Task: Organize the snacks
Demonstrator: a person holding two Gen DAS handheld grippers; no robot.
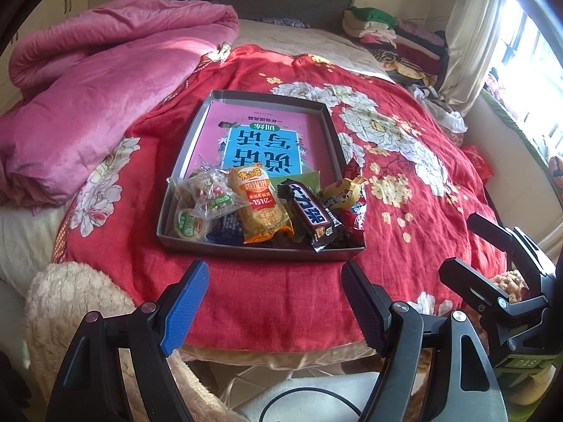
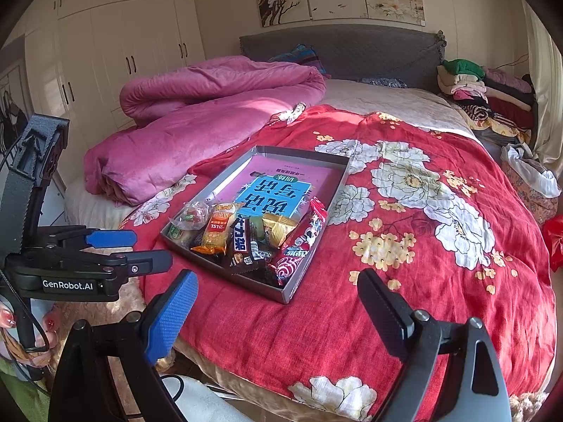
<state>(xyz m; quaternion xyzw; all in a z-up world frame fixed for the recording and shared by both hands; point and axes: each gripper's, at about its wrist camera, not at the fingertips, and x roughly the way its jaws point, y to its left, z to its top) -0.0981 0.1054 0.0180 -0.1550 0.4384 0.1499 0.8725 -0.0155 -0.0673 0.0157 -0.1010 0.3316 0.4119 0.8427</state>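
Note:
A grey tray (image 1: 267, 251) (image 2: 302, 152) lies on the red flowered bedspread (image 1: 404, 183) with a pink and blue book (image 1: 260, 140) flat inside it. Several snacks are piled at its near end: a brown chocolate bar (image 1: 309, 212) (image 2: 242, 242), an orange cracker packet (image 1: 258, 200) (image 2: 218, 228), clear packets of round cakes (image 1: 207, 193), a yellow sweet (image 1: 343, 191) and a red-and-white packet (image 2: 299, 246). My left gripper (image 1: 274, 274) (image 2: 151, 248) hovers open just short of the tray's near wall, holding nothing. My right gripper (image 2: 278, 277) (image 1: 461, 242) is open and empty, to the right of the left one.
A bunched pink quilt (image 1: 105, 81) fills the bed's left side. Folded clothes (image 2: 492, 95) are stacked at the far right by the headboard. A cream fluffy blanket (image 1: 70, 302) hangs over the near left edge. White wardrobes (image 2: 123, 42) stand on the left, and a curtained window (image 1: 520, 52) is on the right.

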